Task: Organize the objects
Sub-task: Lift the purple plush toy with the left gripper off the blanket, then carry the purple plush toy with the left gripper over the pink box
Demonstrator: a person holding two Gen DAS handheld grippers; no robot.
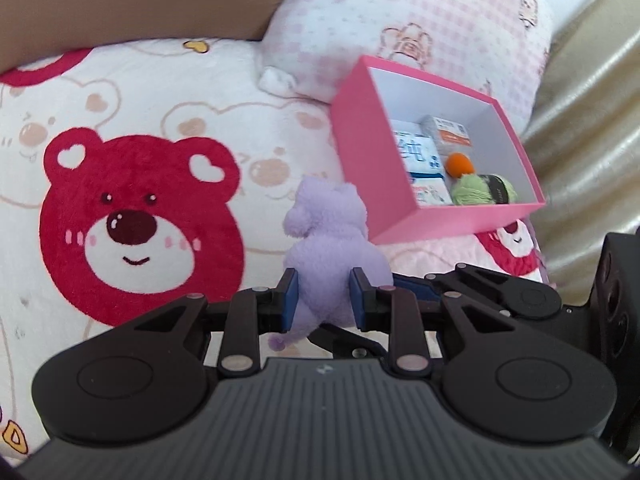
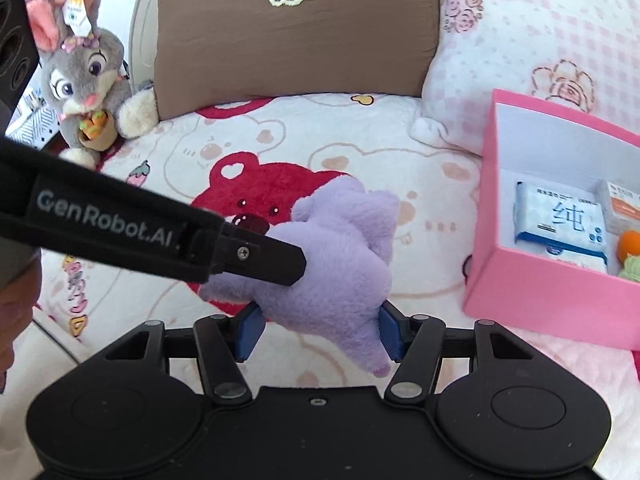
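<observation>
A lilac plush toy (image 1: 328,240) hangs above the bear-print blanket (image 1: 132,216), held by both grippers at once. My left gripper (image 1: 324,294) is shut on its lower body, blue pads pressed into the fur. In the right wrist view the same plush toy (image 2: 340,248) sits between the pads of my right gripper (image 2: 320,330), which is shut on it. One of the left gripper's fingers (image 2: 272,258) reaches in from the left and presses on the toy. An open pink box (image 1: 352,128) lies just right of the toy.
The pink box (image 2: 552,300) holds tissue packs (image 2: 560,220), an orange ball (image 1: 460,164) and green yarn (image 1: 472,192). A grey bunny plush (image 2: 84,72) sits far left, beside a brown pillow (image 2: 296,32). A pink checked pillow (image 1: 400,12) lies behind the box.
</observation>
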